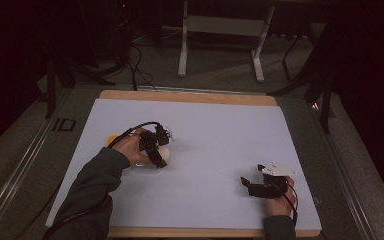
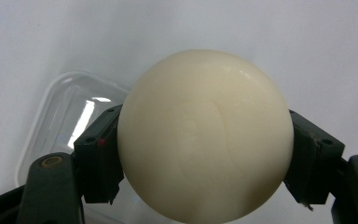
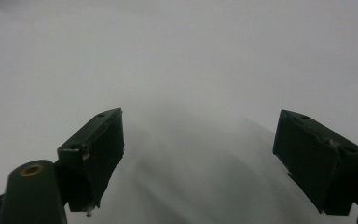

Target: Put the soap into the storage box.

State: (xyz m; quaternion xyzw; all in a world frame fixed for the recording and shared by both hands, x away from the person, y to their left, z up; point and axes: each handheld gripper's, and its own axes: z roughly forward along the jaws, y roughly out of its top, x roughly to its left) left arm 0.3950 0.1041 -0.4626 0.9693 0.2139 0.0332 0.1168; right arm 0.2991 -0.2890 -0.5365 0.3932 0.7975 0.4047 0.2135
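Left gripper (image 1: 161,152) clamped on a cream ball (image 2: 205,135), jaws pressed against its two sides at about mid-height, grip looks centred. Ball (image 1: 164,150) at left-middle of the white surface (image 1: 215,135), directly beside and partly over a clear plastic tray (image 2: 63,121); tray rim visible to the left and behind the ball in the left gripper view. Cannot tell whether ball is lifted or touching the surface. Something yellow (image 1: 112,139) just beyond the left hand (image 1: 130,147), too hidden to identify.

Right gripper (image 1: 254,186) parked near the front right edge, well apart from the ball, jaws wide and empty, nothing but bare surface ahead of them in the right gripper view.

Step in hand, by the look of it: carry phase, ball gripped and tray as likely drop point. Next move probably: shift ball over the tray's centre, lower until seated, then open. Risk: round ball, smooth tray, likely to roll on release, so low drop and slow opening advised. Right gripper free to steady the tray if it slides.
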